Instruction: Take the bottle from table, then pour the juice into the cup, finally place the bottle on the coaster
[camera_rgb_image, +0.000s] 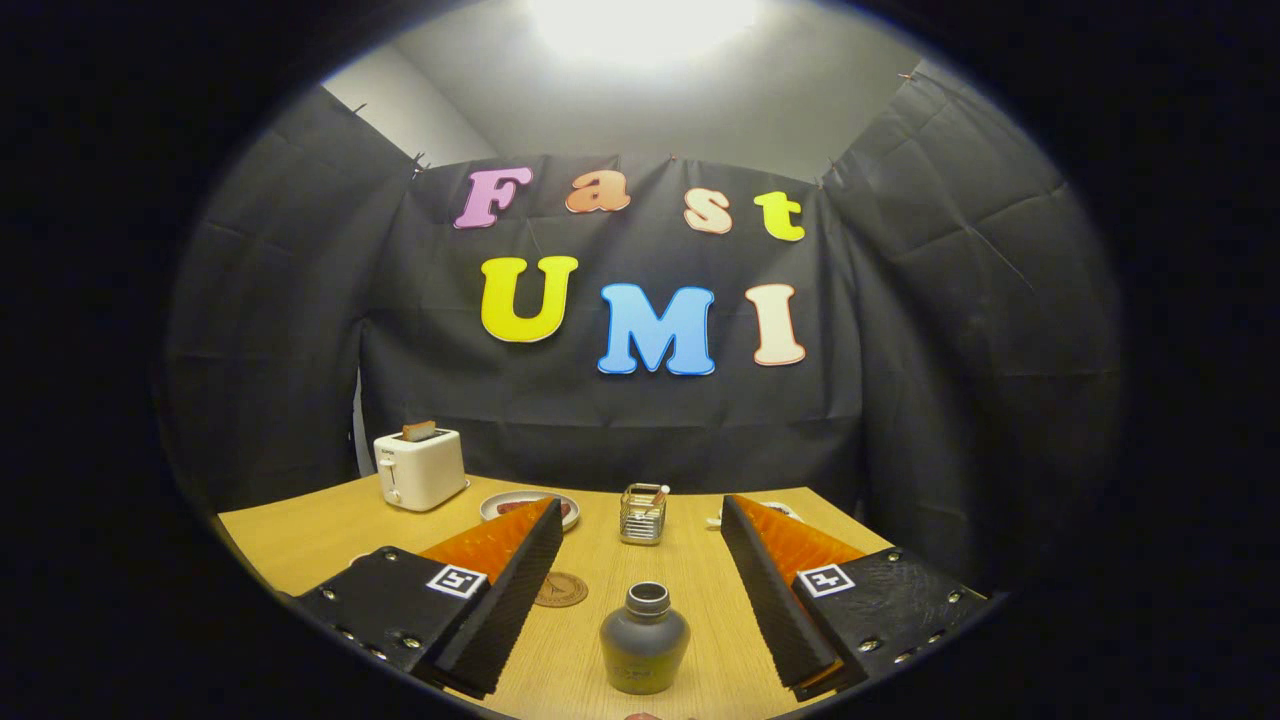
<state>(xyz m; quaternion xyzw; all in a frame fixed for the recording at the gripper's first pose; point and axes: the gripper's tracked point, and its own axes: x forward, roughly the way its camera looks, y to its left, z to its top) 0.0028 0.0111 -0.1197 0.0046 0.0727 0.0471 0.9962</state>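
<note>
The gripper (640, 575) is wide open, holding nothing; the bottle (644, 640) stands uncapped between its fingers on the table (300, 540), coaster (560, 589) just beside. A toaster (420, 467) holds toast.

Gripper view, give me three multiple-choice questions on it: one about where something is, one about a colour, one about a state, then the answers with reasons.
1. Where does the bottle stand?
A. between the gripper fingers
B. beside the toaster
C. on the plate

2. What colour is the toaster?
A. red
B. white
C. black

3. How is the gripper?
A. shut on the bottle
B. open, touching nothing
C. shut on the coaster

Answers: 1 A, the bottle stands upright on the table in the gap between the fingers. 2 B, its body is white. 3 B, both fingers stand wide apart, clear of the bottle.
</note>
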